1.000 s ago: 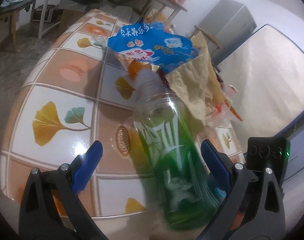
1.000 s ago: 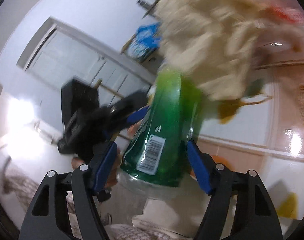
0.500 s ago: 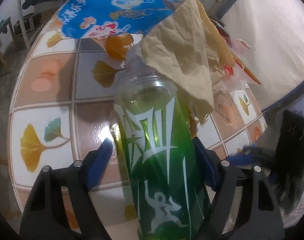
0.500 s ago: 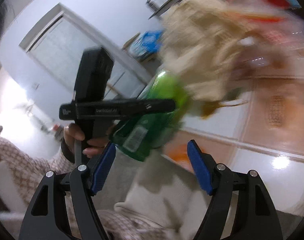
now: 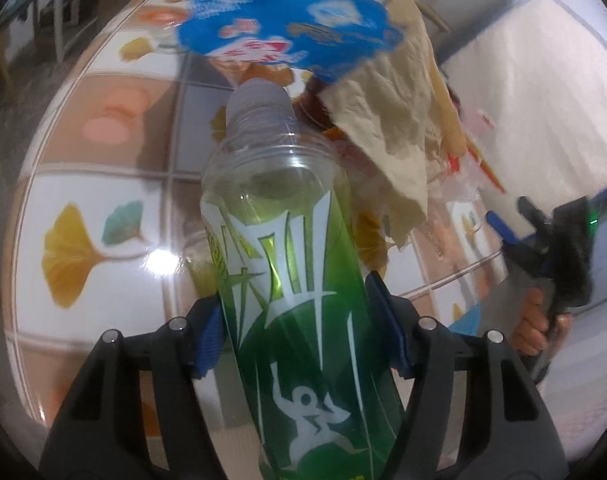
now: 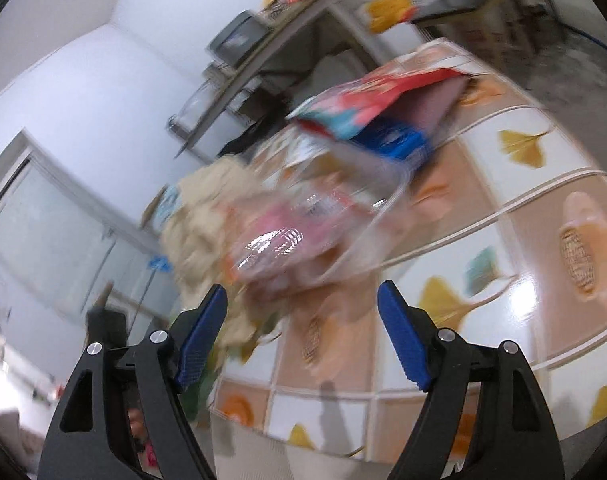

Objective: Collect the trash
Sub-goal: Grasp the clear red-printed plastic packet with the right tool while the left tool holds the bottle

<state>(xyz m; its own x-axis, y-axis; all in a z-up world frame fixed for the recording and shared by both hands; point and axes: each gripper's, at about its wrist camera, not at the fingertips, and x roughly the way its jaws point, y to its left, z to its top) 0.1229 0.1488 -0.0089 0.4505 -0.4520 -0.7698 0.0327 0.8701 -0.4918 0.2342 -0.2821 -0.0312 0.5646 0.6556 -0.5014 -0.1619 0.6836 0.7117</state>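
A green plastic bottle [image 5: 287, 240] with white lettering and a clear neck lies along my left gripper [image 5: 299, 320]. Its jaws are closing and the blue pads press on the bottle's sides, holding it above the tiled table [image 5: 103, 184]. Beyond the bottle's cap lie a blue wrapper [image 5: 287, 36] and crumpled tan paper [image 5: 391, 120]. My right gripper [image 6: 303, 320] is empty, its jaws opening, and points over the table [image 6: 543, 220] at a blurred pile: a clear plastic container [image 6: 315, 232], a red and blue snack bag [image 6: 375, 104] and tan paper [image 6: 207, 208].
A hand [image 5: 535, 320] holds the other gripper past the table's right edge. A white panel [image 5: 543, 100] stands behind it. Shelves with boxes and bags [image 6: 303, 20] stand against the far wall. A glass door [image 6: 43, 220] is at the left.
The left jaws have closed onto the green bottle. The right gripper has let the bottle go and swung away toward the trash pile on the table.
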